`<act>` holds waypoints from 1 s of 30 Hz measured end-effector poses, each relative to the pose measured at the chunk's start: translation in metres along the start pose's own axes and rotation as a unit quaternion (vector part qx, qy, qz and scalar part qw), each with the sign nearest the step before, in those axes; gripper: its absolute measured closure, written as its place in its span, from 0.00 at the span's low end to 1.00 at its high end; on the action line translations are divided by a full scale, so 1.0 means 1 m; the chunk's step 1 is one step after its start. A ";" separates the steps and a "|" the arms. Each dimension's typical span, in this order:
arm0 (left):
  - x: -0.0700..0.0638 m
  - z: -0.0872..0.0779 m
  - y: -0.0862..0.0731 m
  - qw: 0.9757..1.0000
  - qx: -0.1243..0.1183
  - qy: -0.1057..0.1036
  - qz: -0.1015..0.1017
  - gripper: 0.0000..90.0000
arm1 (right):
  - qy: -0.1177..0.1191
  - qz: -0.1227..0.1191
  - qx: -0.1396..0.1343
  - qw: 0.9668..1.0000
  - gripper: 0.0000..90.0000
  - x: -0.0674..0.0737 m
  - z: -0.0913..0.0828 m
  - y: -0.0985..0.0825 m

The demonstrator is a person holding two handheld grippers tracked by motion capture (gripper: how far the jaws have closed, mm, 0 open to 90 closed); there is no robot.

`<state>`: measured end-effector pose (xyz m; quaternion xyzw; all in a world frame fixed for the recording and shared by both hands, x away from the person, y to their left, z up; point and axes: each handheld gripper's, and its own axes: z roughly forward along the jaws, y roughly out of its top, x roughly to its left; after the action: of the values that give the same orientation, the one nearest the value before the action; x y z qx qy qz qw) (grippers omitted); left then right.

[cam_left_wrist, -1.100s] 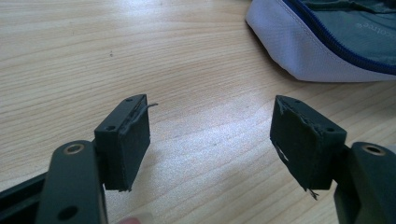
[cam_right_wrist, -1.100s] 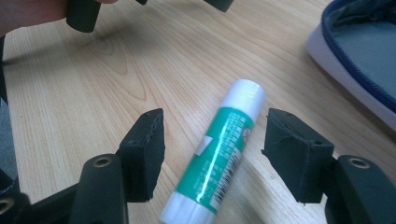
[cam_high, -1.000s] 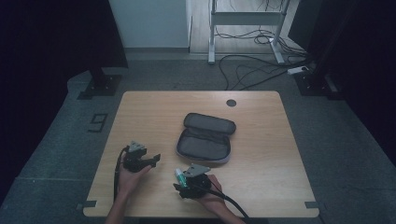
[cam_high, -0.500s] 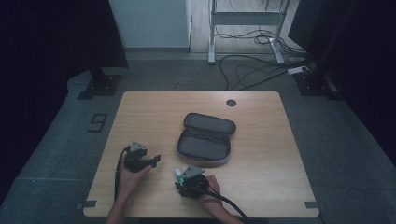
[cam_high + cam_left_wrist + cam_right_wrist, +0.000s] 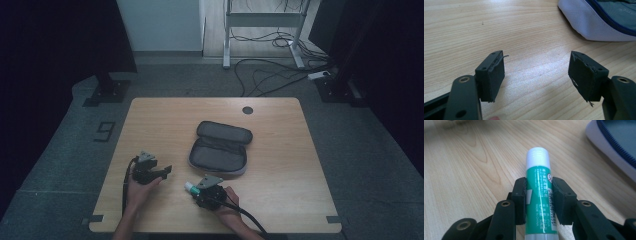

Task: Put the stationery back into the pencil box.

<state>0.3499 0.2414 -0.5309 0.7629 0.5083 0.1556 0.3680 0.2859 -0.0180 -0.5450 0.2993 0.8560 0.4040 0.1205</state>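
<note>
A green glue stick [image 5: 539, 195] with a white cap lies on the wooden table [image 5: 280, 150], pointing away from my right gripper [image 5: 539, 187]. That gripper's jaws have just been closing, and both pads now press on the stick's sides. In the high view, the glue stick [image 5: 190, 186] pokes out to the left of the right gripper [image 5: 196, 189] near the table's front edge. My left gripper [image 5: 536, 67] stands open over bare wood with nothing between its pads. In the high view, the left gripper [image 5: 166, 171] sits at the front left, pointing right.
An open grey pencil case [image 5: 220, 150] with a blue zip lies mid-table, just beyond both grippers. The pencil case [image 5: 599, 22] fills the upper right corner of the left gripper view. In the right gripper view, the pencil case [image 5: 614, 147] is at the right edge. A round cable hole [image 5: 247, 110] is at the back.
The right gripper's jaws have drawn in around the glue stick. Both hands have stayed where they were, and the left gripper is unchanged.
</note>
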 end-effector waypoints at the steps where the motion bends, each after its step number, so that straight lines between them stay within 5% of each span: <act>1: 0.000 0.000 0.000 1.000 0.000 0.000 0.000 0.33 | 0.002 0.000 -0.003 1.000 0.72 0.000 -0.002 0.001; 10: -0.001 -0.001 0.000 1.000 0.001 -0.001 0.002 0.33 | -0.001 0.002 -0.049 0.999 0.72 -0.007 -0.028 0.015; 18: -0.003 0.002 -0.001 1.000 0.006 -0.001 0.007 0.33 | -0.017 0.022 -0.091 0.995 0.72 -0.026 -0.055 0.026; 30: -0.003 0.002 -0.001 1.000 0.006 -0.005 0.004 0.33 | -0.031 0.044 -0.097 0.994 0.72 -0.058 -0.063 0.040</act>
<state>0.3488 0.2382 -0.5328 0.7681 0.5041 0.1498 0.3652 0.3204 -0.0724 -0.4757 0.3362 0.7943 0.4808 0.1576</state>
